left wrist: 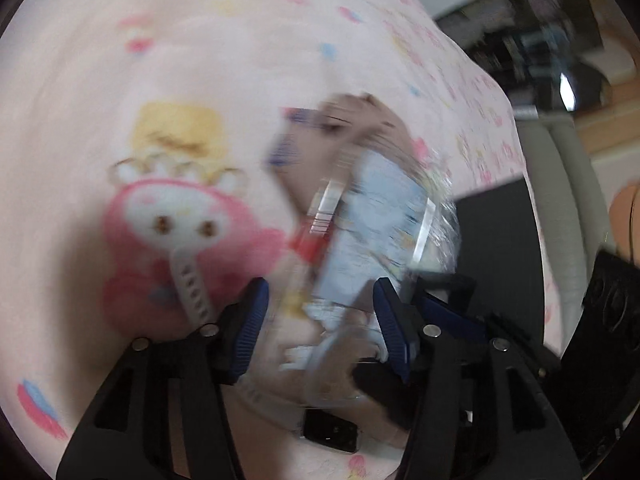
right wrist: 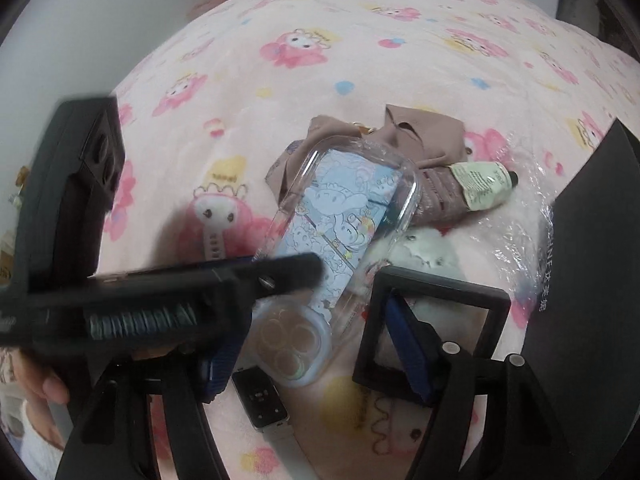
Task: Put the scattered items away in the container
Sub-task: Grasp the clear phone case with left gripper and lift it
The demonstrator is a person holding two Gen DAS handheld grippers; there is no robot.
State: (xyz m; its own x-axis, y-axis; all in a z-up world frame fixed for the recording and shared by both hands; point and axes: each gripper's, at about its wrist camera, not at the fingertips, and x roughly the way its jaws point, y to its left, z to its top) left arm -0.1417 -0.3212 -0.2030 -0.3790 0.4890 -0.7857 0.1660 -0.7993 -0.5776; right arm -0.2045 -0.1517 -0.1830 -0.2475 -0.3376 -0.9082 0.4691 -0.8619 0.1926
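A clear phone case with a blue cartoon print lies slanted on the pink blanket, its far end on a brown fabric pouch. Below it sit a round clear box and a smartwatch. My left gripper reaches in from the left over the case's near end. In the blurred left wrist view my left gripper has its jaws apart around that end of the phone case, and no firm grip shows. My right gripper hangs open above the round box.
A black square frame lies under my right finger. A large black box stands at the right with crinkled plastic wrap beside it. A hand cream tube rests by the pouch. A person's fingers show at lower left.
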